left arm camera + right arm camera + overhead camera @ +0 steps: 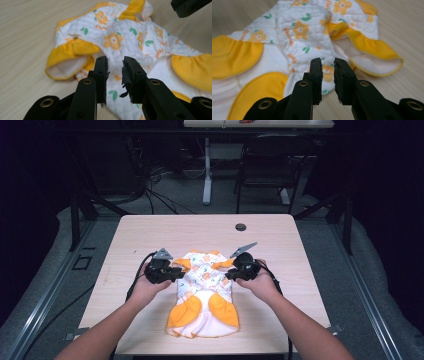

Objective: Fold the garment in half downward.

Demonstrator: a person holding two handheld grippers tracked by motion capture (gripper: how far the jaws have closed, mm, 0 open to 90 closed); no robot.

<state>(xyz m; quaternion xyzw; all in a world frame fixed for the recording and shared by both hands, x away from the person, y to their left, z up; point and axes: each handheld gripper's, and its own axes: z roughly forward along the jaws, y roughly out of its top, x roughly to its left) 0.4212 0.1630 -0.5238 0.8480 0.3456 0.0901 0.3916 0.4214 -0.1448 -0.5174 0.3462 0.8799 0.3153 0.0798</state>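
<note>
Flanking a quilted floral baby romper [205, 292] mid-table [150, 230]: left gripper [176, 273] and right gripper [229, 274], jaws slightly apart, nothing clamped.
Left gripper view: its tips [114, 65] over the romper's edge beside an orange sleeve [71, 58]. Right gripper view: tips [327, 67] over the opposite edge. High view: orange-trimmed legs point toward the person.

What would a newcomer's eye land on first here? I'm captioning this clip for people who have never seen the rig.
The small white garment with orange flowers and yellow-orange ruffles, lying flat at the middle of the wooden table. Next, the left gripper and right gripper, one at each side of it, jaws slightly apart and pointing inward at the fabric.
</note>
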